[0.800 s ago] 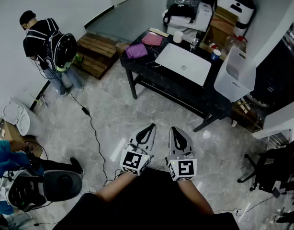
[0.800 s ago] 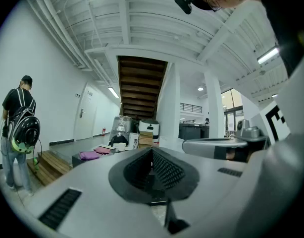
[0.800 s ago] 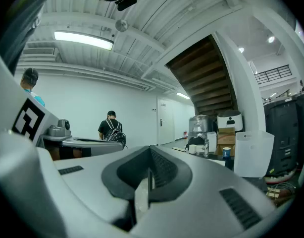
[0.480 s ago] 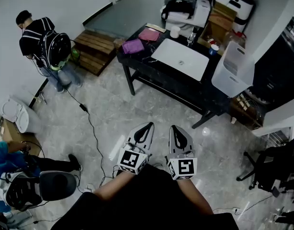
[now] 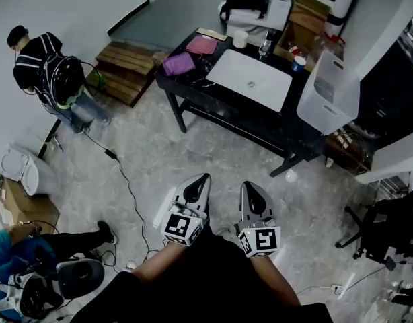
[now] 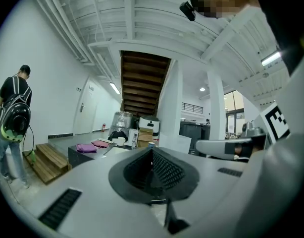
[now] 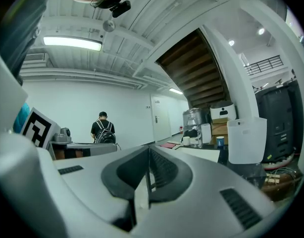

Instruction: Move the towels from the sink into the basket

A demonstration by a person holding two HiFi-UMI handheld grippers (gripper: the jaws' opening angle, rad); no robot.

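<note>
A white sink point(image 5: 250, 81) is set in a black table point(image 5: 193, 99) far ahead of me. Two towels lie on the table left of the sink: a purple towel point(image 5: 177, 64) and a pink towel point(image 5: 202, 45); both also show small in the left gripper view, the purple towel point(image 6: 85, 148) nearest. A tall white basket point(image 5: 327, 94) stands at the table's right end and shows in the right gripper view as the basket point(image 7: 246, 140). My left gripper point(image 5: 195, 187) and right gripper point(image 5: 254, 195) are held close to my body, level, both shut and empty.
A person with a backpack point(image 5: 48, 76) stands at the left by wooden steps point(image 5: 122, 73). A cable point(image 5: 122, 180) runs across the marble floor. A cup point(image 5: 240, 39), a faucet point(image 5: 265, 48) and boxes sit behind the sink. An office chair point(image 5: 381, 237) stands at the right.
The table, sink and person have slid up and left in the head view, and both grippers sit a little lower; the view has shifted. Both grippers stay shut.
</note>
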